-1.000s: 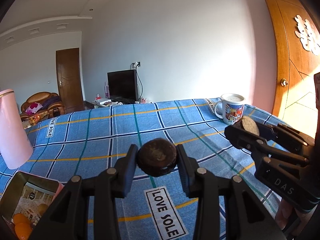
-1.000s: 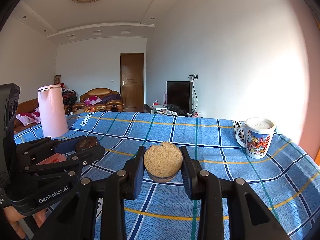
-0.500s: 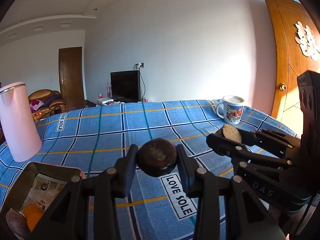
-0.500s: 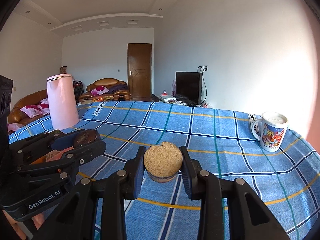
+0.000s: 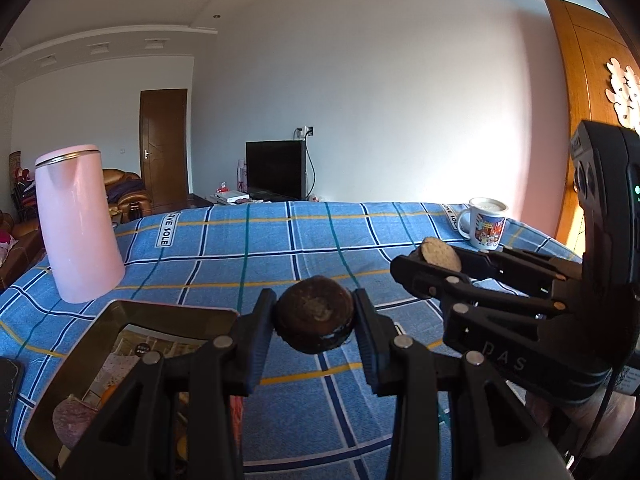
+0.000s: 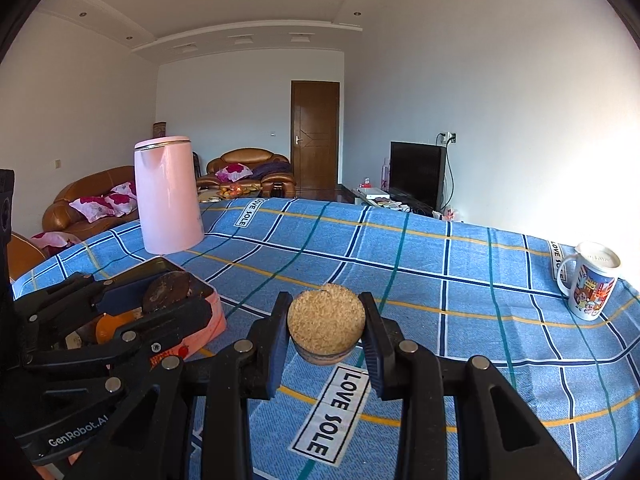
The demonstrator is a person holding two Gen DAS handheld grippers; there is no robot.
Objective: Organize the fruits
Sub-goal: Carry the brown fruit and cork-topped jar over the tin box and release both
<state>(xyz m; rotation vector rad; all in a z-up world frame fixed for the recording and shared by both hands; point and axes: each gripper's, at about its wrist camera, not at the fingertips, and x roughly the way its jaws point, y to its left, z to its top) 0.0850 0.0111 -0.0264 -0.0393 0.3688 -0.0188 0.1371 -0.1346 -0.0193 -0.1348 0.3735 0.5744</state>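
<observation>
My left gripper (image 5: 315, 320) is shut on a dark brown round fruit (image 5: 315, 316), held above the blue checked cloth just right of an open tin box (image 5: 132, 322). The box holds an orange fruit (image 6: 114, 326) and a purplish one (image 5: 74, 420). My right gripper (image 6: 326, 330) is shut on a tan rough-topped round fruit (image 6: 326, 318), held above the cloth. In the left wrist view the right gripper (image 5: 434, 258) shows at the right with its fruit (image 5: 440, 255). In the right wrist view the left gripper (image 6: 170, 292) shows at the left, over the box.
A tall pink kettle (image 5: 78, 224) stands behind the box at the far left. A printed mug (image 5: 486, 229) stands at the far right of the table. A dark phone edge (image 5: 8, 392) lies left of the box. A wooden door (image 5: 588, 92) is at the right.
Both grippers have swung left with their fruits. The tin box and kettle have come further into view, and the left gripper now sits next to the box.
</observation>
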